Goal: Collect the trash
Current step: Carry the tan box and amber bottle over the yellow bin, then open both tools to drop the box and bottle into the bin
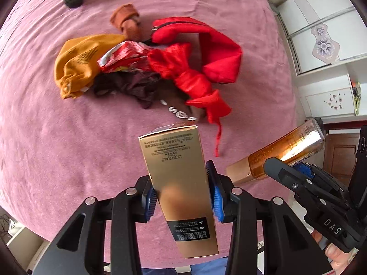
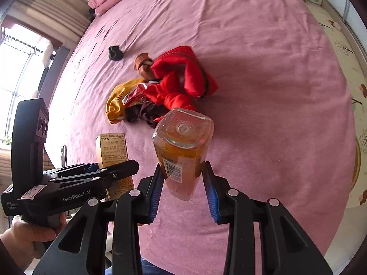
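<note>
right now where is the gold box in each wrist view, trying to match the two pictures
Left wrist view: the gold box fills the lower centre, clamped between the left gripper pads, held over the pink bedspread.
Right wrist view: the gold box sits at lower left, held by the left gripper, beside the amber bottle.
Shared landmark: the red garment in the clothes pile, beyond the box in both views.

The gold box (image 1: 181, 183), at lower centre of the left wrist view, reads "L'ORÉAL" upside down. At lower right, the right tool (image 1: 298, 171) bears "DAS". At lower left of the right wrist view, the left tool (image 2: 110, 171) reads "GenRobot.AI".
</note>
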`<state>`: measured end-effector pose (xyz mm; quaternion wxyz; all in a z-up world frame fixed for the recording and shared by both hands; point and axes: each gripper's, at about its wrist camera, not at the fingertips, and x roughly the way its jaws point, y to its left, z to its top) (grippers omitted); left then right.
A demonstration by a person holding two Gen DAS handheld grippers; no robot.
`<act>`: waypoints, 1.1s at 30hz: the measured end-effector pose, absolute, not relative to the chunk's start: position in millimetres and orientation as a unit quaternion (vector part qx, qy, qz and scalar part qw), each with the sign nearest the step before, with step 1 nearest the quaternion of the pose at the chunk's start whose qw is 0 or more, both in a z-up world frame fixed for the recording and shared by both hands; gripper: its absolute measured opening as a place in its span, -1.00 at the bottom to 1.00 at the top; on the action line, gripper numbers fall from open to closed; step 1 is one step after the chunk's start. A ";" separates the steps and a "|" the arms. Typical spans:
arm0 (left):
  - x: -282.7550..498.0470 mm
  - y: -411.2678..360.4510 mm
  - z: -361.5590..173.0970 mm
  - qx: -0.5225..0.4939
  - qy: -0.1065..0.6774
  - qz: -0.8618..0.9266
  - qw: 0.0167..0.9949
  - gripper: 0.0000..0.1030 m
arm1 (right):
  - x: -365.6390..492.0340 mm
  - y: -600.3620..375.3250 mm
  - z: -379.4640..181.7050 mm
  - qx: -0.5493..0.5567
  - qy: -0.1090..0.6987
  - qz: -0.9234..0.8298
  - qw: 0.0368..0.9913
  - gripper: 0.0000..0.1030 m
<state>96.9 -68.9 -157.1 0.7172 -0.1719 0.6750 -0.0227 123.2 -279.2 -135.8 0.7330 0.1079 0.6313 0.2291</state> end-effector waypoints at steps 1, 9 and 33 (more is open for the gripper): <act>101.4 -88.5 -154.3 -0.164 0.675 -0.031 0.718 -0.24 | 121.9 -292.5 -134.2 0.117 0.629 0.220 0.737 -0.34; 140.1 -198.4 -144.8 -0.100 0.683 -0.101 0.716 -0.24 | 111.7 -403.0 -130.2 0.181 0.613 0.144 0.756 -0.34; 215.3 -482.6 -160.9 0.021 0.689 -0.261 0.675 -0.24 | 82.2 -662.6 -146.1 0.275 0.576 -0.029 0.769 -0.34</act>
